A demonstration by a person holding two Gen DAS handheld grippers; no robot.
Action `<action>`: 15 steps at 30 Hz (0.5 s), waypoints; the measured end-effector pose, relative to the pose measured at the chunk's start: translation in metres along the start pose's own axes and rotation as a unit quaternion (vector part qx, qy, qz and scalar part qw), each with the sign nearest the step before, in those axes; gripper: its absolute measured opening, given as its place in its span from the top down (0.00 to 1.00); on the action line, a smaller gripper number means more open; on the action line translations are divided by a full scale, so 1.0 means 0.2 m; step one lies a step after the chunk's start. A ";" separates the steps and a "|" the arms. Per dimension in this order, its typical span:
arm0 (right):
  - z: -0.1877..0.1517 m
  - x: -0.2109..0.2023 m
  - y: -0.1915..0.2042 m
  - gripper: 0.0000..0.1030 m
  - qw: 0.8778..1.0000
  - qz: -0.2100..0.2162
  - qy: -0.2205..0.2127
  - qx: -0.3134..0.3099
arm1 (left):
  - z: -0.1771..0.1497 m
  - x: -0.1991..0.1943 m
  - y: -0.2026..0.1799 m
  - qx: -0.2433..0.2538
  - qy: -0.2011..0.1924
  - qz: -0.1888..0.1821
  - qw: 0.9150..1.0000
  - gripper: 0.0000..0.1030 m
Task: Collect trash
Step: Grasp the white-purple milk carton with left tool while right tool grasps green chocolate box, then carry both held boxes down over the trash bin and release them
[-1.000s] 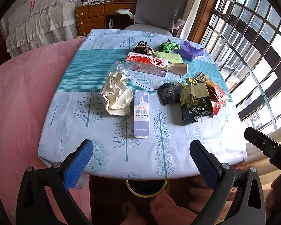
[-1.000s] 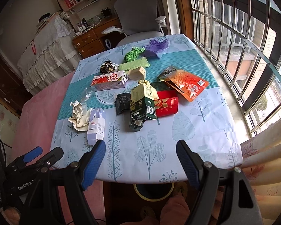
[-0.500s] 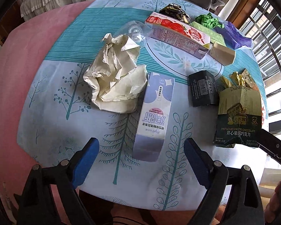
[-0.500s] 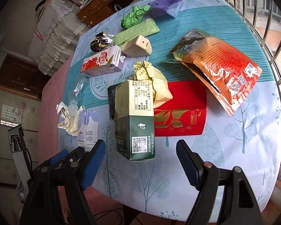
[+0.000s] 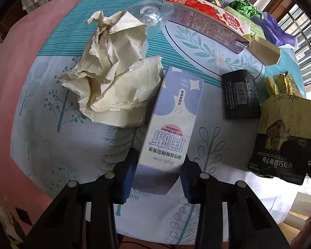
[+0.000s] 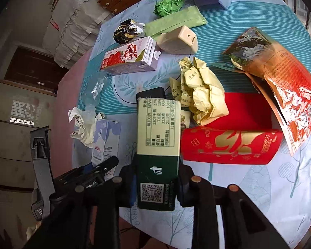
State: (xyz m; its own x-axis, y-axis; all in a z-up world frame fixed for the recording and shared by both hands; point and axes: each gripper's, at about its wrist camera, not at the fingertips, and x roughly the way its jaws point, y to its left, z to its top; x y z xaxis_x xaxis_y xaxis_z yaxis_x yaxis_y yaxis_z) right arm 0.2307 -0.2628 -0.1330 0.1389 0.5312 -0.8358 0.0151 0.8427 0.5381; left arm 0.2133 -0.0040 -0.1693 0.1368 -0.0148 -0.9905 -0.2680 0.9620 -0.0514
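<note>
A lilac milk carton [image 5: 172, 122] lies on the tablecloth, its near end between the fingers of my left gripper [image 5: 158, 176], which is shut on it. It also shows in the right wrist view [image 6: 105, 141]. A green and cream chocolate box [image 6: 158, 149] lies with its dark end clamped in my right gripper [image 6: 156, 186]. The box also shows in the left wrist view [image 5: 284, 137] at the right.
Crumpled cream paper [image 5: 112, 78] touches the lilac carton's left side. A strawberry milk carton [image 5: 207, 20], a black box [image 5: 240, 95], a red envelope [image 6: 230, 143], an orange foil bag [image 6: 284, 87], yellow paper [image 6: 203, 95] and green wrappers [image 6: 174, 20] lie around.
Both grippers have moved down and forward to the table. The left closed on the lilac carton and the right closed on the chocolate box.
</note>
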 end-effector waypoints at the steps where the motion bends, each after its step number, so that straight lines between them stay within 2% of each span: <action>1: -0.01 -0.01 0.02 0.72 1.000 0.003 -0.007 -0.007 | -0.01 -0.01 0.00 0.001 -0.002 -0.001 1.000 0.66; 9: -0.19 -0.21 0.26 0.73 0.996 0.018 -0.069 -0.055 | -0.20 -0.31 0.00 0.072 -0.049 -0.046 0.995 0.66; 12: -0.33 -0.30 0.38 0.73 0.992 0.006 -0.104 -0.070 | -0.29 -0.43 0.04 0.114 -0.079 -0.064 0.988 0.66; 15: -0.52 -0.38 0.48 0.73 0.988 -0.012 -0.142 -0.065 | -0.40 -0.59 0.11 0.168 -0.112 -0.070 0.977 0.66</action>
State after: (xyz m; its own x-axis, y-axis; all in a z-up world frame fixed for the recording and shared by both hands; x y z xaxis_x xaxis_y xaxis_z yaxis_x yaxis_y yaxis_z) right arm 0.1190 -0.2139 -0.0291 0.4115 0.4814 -0.7739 -0.1033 0.8683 0.4853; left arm 0.1152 -0.0030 -0.0643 0.3642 -0.1291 -0.9223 0.0913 0.9905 -0.1026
